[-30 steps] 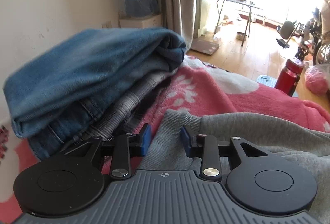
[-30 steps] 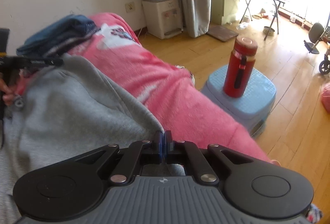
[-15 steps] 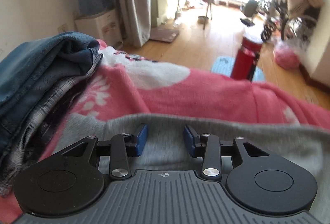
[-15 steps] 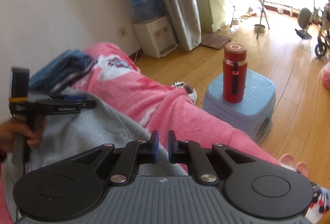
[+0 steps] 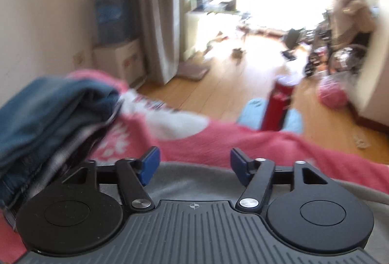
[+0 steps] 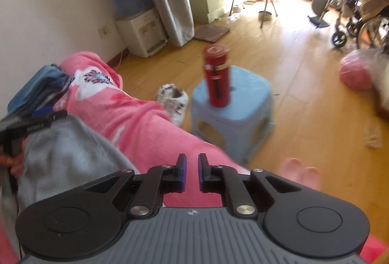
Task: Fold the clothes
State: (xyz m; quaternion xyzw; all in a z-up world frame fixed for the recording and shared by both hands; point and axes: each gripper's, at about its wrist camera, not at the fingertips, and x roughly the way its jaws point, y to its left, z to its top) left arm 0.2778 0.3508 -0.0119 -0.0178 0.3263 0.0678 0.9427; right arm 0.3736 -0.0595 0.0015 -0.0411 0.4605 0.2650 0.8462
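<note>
Release step of a fold: soft grey fleece garment [image 5: 194,179] lies on the pink floral blanket [image 6: 136,118], left gripper [image 5: 195,163] jaws just spread wide off it, right gripper [image 6: 192,173] jaws slightly parted, empty; next, re-pinch an edge.

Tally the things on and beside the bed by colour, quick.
Pink: 1, blanket
Grey: 1, sweatshirt
Blue: 2, folded jeans and plastic stool
Red: 1, bottle standing on the stool
White: 1, sneaker on the floor
Total: 6
</note>
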